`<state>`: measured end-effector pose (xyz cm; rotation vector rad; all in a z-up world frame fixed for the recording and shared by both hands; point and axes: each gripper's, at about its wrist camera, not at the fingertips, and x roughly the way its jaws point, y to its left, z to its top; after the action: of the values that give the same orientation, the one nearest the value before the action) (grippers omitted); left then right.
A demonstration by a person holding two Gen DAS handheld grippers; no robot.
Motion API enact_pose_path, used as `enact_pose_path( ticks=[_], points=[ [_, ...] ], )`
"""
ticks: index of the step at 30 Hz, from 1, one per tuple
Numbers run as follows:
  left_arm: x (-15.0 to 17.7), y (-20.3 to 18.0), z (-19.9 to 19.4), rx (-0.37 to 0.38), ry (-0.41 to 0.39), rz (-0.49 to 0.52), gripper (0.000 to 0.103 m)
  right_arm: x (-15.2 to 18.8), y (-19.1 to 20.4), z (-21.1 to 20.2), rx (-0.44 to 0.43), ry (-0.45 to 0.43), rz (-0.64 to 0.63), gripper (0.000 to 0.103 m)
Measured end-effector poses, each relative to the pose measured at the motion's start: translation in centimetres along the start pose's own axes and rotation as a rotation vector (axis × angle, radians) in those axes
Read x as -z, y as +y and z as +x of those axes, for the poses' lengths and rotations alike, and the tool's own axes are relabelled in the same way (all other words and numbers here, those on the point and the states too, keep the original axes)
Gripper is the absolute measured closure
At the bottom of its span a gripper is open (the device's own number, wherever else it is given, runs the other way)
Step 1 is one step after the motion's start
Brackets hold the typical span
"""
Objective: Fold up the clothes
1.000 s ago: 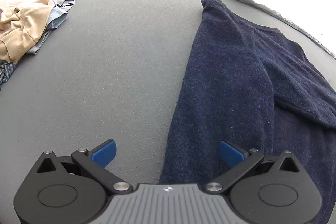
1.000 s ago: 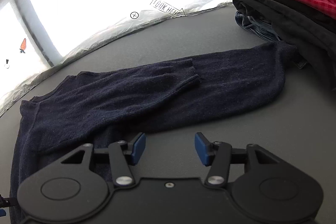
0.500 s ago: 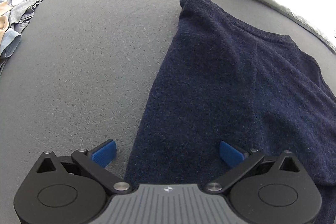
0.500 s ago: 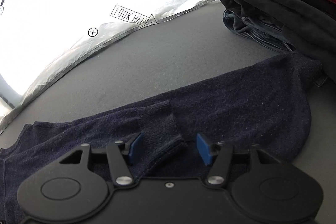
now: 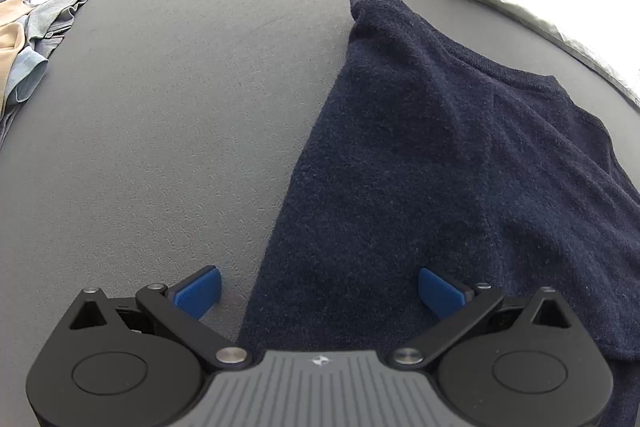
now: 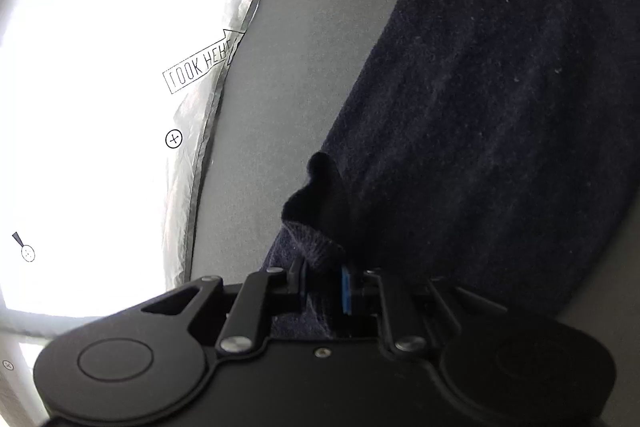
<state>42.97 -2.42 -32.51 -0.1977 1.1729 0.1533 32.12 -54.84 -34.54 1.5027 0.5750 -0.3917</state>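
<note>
— On the grey bench, which step is this?
— A sleeve fold, I judge. The right gripper pinches the cuff of the navy sweater, which lies along the bench's right side; the left gripper has its jaws spread over the sweater's near edge.
— Next?
— Probably carrying the cuff across the body.
— Anything unclear?
— The sweater's far end is cut off; the clothes at the left edge are barely readable.

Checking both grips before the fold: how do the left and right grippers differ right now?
The left gripper is open, empty, straddling the sweater's edge; the right gripper is shut on a sleeve cuff. The left camera looks level; the right is tilted. Both have blue pads.
</note>
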Motion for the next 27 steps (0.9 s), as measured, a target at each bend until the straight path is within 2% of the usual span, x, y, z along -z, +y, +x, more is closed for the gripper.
enact_pose_path(
  ticks=[2, 4, 6, 10, 16, 20, 22, 27],
  points=[
    [0.5, 0.7, -0.9, 0.020, -0.010, -0.030, 0.000, 0.2, -1.6, -0.7, -0.097, 0.022, 0.160, 0.088],
    [1.0, 1.4, -1.8, 0.040, -0.019, -0.060, 0.000, 1.1, -2.4, -1.5, -0.194, 0.053, 0.257, 0.088],
    [1.6, 1.9, -2.7, 0.051, -0.026, -0.076, 0.000, 2.3, -2.4, -2.2, -0.277, 0.093, 0.283, 0.088],
    [3.8, 3.3, -4.8, 0.075, -0.031, -0.083, 0.000, 6.0, -1.4, -3.2, -0.363, 0.178, 0.259, 0.088],
    [7.5, 5.4, -7.4, 0.088, -0.029, -0.058, 0.000, 13.1, 0.3, -3.9, -0.355, 0.356, 0.137, 0.088],
    [8.7, 6.7, -8.4, 0.089, -0.022, -0.042, 0.000, 17.7, -0.3, -4.0, -0.333, 0.473, 0.123, 0.088],
    [9.3, 7.4, -8.9, 0.089, -0.023, -0.030, 0.000, 19.6, -0.7, -3.8, -0.314, 0.539, 0.129, 0.088],
    [10.4, 9.3, -10.0, 0.091, -0.027, 0.000, 0.000, 23.8, -1.7, -3.8, -0.216, 0.618, 0.073, 0.088]
  ],
)
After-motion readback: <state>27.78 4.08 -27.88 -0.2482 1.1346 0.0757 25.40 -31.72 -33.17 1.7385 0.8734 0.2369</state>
